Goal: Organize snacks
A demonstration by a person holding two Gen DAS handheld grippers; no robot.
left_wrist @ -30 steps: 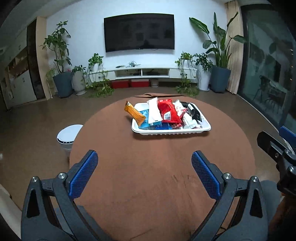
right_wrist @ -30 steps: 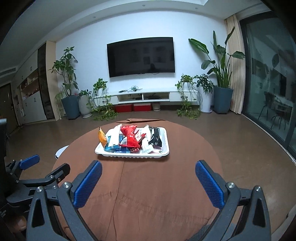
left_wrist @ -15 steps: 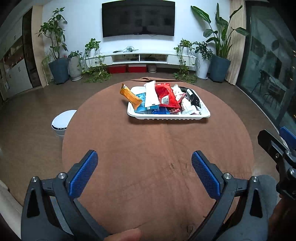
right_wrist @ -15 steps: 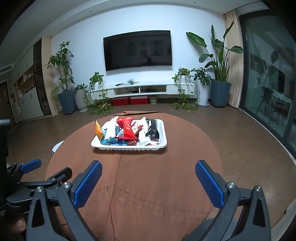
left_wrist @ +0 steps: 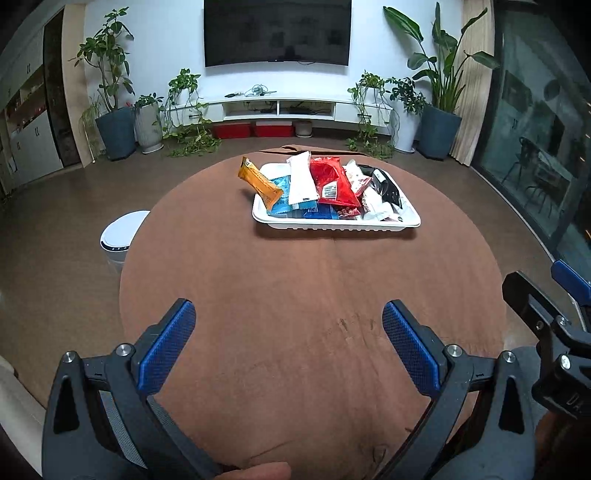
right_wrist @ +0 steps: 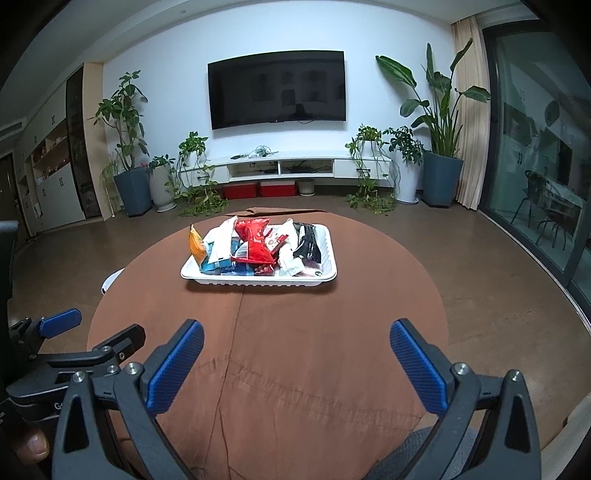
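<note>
A white tray sits on the far half of a round brown table. It holds several snack packets: an orange one leaning over its left rim, a white one, a red one, blue ones and a black one. My left gripper is open and empty over the table's near half. My right gripper is open and empty beside it, also short of the tray.
A white round bin stands on the floor left of the table. Potted plants, a TV and a low white cabinet line the far wall. Glass doors are on the right.
Both grippers have risen and drawn back slightly, so the tray looks farther and more of the table shows. Both stay open; the snacks have not moved.
</note>
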